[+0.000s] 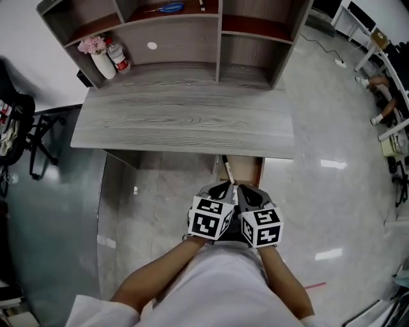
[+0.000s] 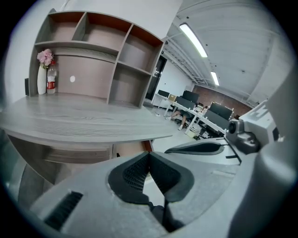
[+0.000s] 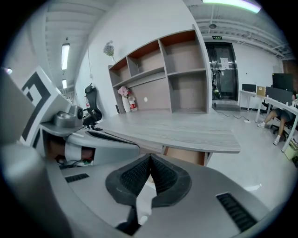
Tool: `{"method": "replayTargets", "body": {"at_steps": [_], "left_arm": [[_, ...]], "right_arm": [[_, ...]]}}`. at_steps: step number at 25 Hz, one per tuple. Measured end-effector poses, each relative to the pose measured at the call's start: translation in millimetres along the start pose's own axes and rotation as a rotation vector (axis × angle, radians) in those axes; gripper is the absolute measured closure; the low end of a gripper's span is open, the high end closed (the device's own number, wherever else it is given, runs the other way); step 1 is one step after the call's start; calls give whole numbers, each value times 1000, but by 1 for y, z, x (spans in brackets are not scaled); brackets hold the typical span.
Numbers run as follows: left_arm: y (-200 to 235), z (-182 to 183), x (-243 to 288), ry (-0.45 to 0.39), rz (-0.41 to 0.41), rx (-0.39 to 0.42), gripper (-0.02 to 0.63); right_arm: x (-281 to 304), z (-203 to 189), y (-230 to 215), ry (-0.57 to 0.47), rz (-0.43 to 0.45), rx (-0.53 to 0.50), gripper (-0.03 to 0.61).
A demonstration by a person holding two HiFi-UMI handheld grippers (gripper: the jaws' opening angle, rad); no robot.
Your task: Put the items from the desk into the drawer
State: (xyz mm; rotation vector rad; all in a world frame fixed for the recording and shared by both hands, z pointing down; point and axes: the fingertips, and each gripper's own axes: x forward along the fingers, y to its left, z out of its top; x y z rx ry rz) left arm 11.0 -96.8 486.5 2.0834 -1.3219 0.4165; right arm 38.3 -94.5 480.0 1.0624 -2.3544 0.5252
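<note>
Close against the person's body, low in the head view, the left gripper and the right gripper hang side by side, marker cubes almost touching. Each gripper's own view shows its ribbed pads pressed together at the tips with nothing between them, so both are empty. Just beyond their tips, under the front edge of the desk, the drawer stands pulled out with its brown inside showing. A slim pen-like thing lies along its left side, though what it is cannot be told for certain. The broad desk top itself is bare. Farther back, the shelf unit on the desk holds the only loose things in view. A white vase with pink flowers and a small bottle stand together in the lower left compartment, and blue-handled scissors lie on an upper shelf. This looks like a pause between carries, or the close of the job if the shelf things are not meant to go. If they are, the next move calls for a long reach over the bare top, jaws parted first, with the upright vase and bottle taken gently so neither topples. Otherwise the drawer only needs pushing shut.
</note>
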Motion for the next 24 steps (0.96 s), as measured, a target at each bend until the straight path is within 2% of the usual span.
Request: {"method": "replayTargets", "body": {"at_steps": [7,11,24], "left_arm": [[-12,-3,-11,-34,0,17,612],[-15,-1,-12,-40,0,36,612],[-18,0,-11,-41,-4,22,612]], "right_arm": [[-20,5,7,-52,-27,-6,577],[-20,6,6,-52,-29,-15,577],[-21,6,6,-46,-21,-33,577]]}}
